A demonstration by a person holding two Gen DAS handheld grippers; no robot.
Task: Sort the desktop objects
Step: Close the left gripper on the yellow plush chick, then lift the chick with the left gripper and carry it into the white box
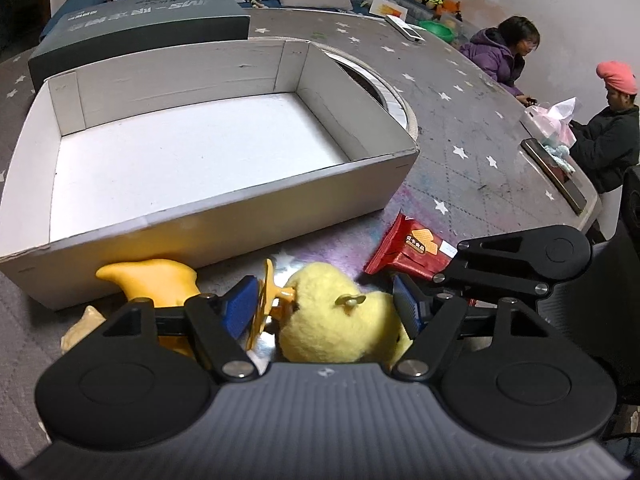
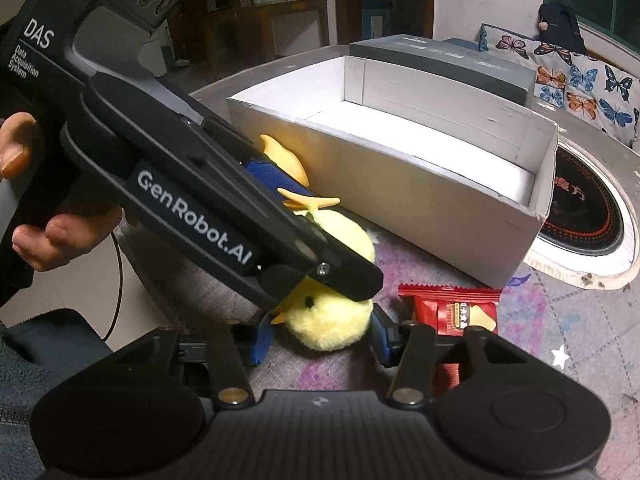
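An open box (image 1: 224, 208) stands on the bench (image 1: 472, 168), with a closed box (image 1: 136, 24) behind it. Before the open box's near wall lies a plush chick (image 1: 332, 316); a snack packet (image 1: 412, 252) lies just right of the chick, and a duck figure (image 1: 156, 280) stands to its left against the wall.

Chick toy (image 1: 336, 320): fuzzy yellow plush, w/ smooth orange plastic feet. Box (image 1: 224, 216), centre frame: matt white cardboard. Snack packet (image 1: 412, 252), lower right: glossy red foil. Tablecloth (image 1: 480, 128): matt grey fabric. Pads (image 1: 240, 304): ribbed blue rubber.
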